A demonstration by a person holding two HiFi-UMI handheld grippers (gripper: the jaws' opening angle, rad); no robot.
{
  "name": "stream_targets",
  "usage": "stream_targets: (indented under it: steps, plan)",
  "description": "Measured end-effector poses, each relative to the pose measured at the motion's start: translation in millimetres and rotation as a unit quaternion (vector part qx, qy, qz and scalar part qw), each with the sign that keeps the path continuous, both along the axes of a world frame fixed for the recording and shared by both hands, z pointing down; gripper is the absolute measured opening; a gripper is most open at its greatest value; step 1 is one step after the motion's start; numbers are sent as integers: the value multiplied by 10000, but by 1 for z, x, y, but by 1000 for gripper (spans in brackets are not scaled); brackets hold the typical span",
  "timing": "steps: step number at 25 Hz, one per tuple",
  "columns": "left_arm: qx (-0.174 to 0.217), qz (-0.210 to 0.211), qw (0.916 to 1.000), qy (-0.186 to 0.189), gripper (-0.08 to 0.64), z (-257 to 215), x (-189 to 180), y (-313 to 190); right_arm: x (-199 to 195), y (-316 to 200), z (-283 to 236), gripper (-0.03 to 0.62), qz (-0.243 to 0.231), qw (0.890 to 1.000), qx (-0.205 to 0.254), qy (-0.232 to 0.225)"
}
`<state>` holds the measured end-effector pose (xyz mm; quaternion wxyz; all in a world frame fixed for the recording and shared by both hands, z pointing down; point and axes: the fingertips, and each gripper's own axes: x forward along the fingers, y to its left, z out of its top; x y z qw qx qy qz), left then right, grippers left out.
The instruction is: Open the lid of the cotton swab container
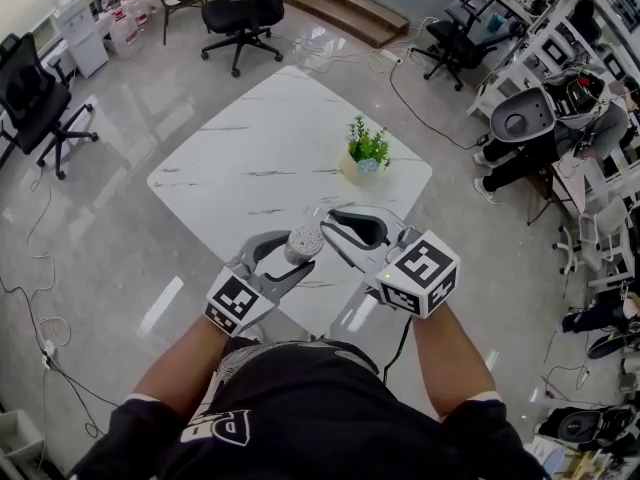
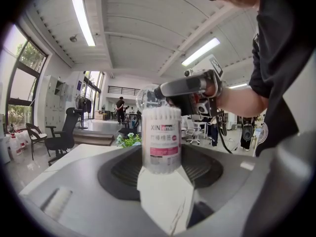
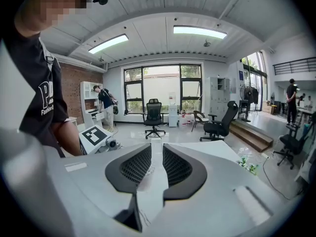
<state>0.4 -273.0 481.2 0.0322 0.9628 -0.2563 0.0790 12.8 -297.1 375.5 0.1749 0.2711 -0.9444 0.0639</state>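
Now left gripper [image 1: 298, 255] jaws pinch cotton swab container [image 2: 161, 139] labelled "XIN"; right gripper [image 1: 333, 226] jaws nip clear lid [image 2: 143, 97].

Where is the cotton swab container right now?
Head view, just left of centre: the cotton swab container stands upright, clamped in the left gripper, with the right gripper beside its top.

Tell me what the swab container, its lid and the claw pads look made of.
The cotton swab container looks like clear, glossy plastic: white swabs show through above its printed label. The lid seems thin clear plastic; the room shows through it. The right claw pads are matte black, likely rubber, with a fine ribbed grid.
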Motion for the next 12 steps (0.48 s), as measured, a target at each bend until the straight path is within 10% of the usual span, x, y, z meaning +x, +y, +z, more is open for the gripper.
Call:
stream_targets:
  steps: [12]
  plan:
    - [107,42,9999,-57,298,-1,2,3,21,-19,5,58,581,9972,-281,-389]
